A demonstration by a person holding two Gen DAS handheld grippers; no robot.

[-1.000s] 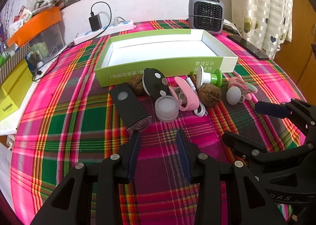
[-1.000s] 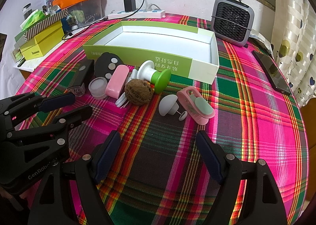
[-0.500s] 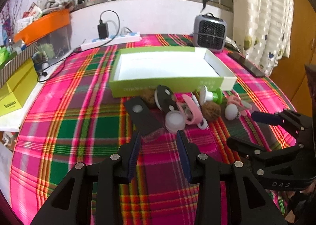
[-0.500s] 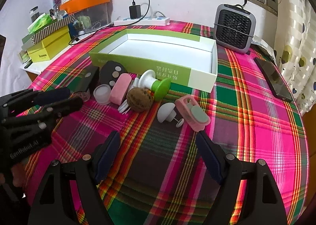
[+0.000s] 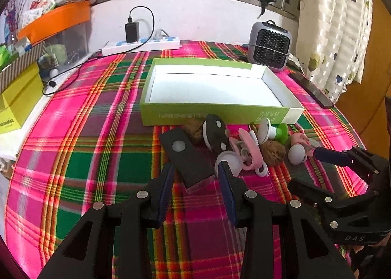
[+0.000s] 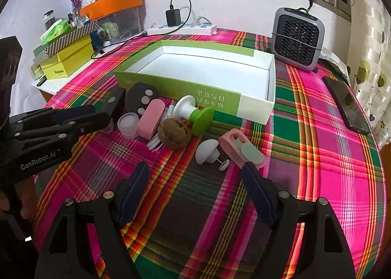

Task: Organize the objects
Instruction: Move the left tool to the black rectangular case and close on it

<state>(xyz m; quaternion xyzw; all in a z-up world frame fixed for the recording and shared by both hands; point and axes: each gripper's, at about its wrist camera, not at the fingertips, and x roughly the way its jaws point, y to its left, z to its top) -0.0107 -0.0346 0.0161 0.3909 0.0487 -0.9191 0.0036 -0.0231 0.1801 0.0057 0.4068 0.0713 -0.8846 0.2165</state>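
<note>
A green box (image 5: pixel 215 114) with a white, bare floor stands open on the plaid cloth. In front of it lies a pile: a black flat device (image 5: pixel 185 156), a black oval piece (image 5: pixel 216 133), a round jar (image 6: pixel 128 123), a pink case (image 6: pixel 150 120), a walnut (image 6: pixel 174 132), a green-and-white spool (image 6: pixel 193 112), a white knob (image 6: pixel 206 150) and a pink clip (image 6: pixel 240 150). My left gripper (image 5: pixel 195 169) hovers open just short of the black device. My right gripper (image 6: pixel 195 169) is wide and closing, with nothing between its fingers, near the knob and clip.
A grey fan heater (image 6: pixel 298 39) stands behind the box, and a dark phone (image 6: pixel 347 105) lies at the right edge. A power strip (image 5: pixel 141 45) with a charger runs along the back wall. Yellow boxes (image 6: pixel 66 62) and an orange-lidded bin (image 6: pixel 112 5) crowd the left.
My left gripper has risen and drawn back from the pile, so the objects look smaller and farther. The right gripper has hardly moved.
</note>
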